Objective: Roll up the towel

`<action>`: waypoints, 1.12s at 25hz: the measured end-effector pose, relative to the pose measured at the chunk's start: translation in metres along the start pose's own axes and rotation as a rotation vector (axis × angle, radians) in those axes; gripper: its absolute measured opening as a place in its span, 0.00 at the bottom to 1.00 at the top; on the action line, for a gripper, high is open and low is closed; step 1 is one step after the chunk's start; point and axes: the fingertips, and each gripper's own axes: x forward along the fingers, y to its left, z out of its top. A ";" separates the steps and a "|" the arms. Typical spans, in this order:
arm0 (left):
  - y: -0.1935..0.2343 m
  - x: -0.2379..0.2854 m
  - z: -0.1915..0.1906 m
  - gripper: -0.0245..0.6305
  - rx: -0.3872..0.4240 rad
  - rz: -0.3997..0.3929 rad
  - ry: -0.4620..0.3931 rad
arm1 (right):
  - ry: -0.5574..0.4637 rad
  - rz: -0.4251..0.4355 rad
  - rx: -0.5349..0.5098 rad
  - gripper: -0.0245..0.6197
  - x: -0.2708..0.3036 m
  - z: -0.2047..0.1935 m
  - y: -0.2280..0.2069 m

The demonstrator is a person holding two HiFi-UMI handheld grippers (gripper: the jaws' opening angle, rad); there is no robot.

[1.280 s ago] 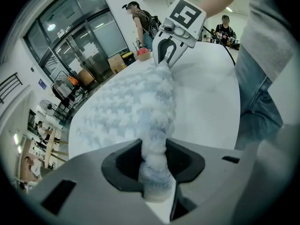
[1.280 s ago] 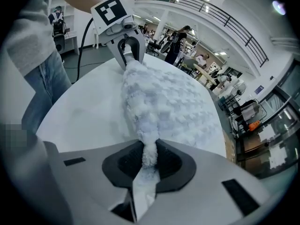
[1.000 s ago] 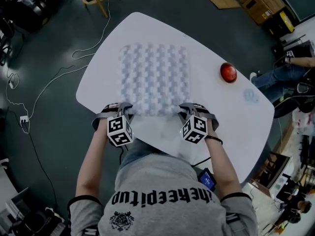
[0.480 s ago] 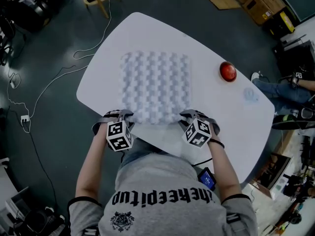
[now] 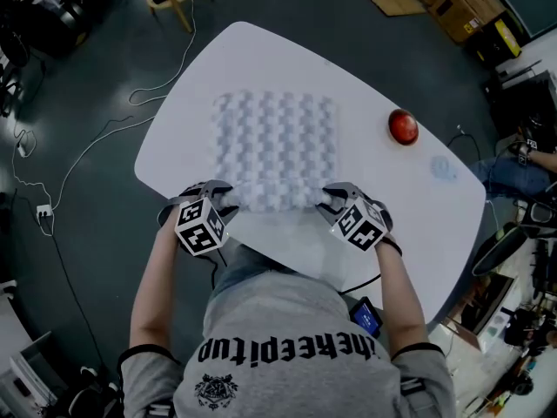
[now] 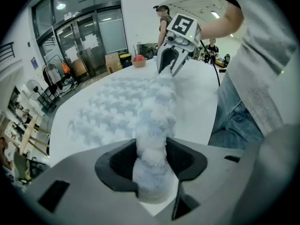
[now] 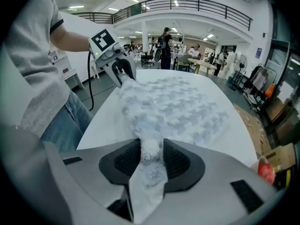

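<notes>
Towel (image 5: 274, 146) lies flat on desk (image 5: 400, 194), near edge bunched. I have left gripper (image 5: 223, 200) and right gripper (image 5: 328, 199) at its two near corners so roll starts even; both jaws opening, fluffy edge between pads, touching.

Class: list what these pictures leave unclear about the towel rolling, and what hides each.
- Head view: gripper bodies cover where the left claw and right claw, both opening, meet the towel.
- Gripper views: fluffy pile fills both gaps, hiding any roll in the edge.
- Head view: the red object is too small to identify; the person's torso hides the near edge of the table.
</notes>
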 end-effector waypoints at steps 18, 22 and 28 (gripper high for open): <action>0.070 0.000 0.012 0.31 -0.045 0.165 -0.071 | -0.022 -0.157 0.017 0.23 0.008 0.020 -0.062; 0.081 0.002 0.014 0.31 -0.042 0.189 -0.080 | -0.008 -0.183 0.010 0.23 0.014 0.022 -0.073; 0.097 -0.007 0.021 0.31 -0.044 0.231 -0.109 | 0.006 -0.211 0.012 0.23 0.021 0.025 -0.088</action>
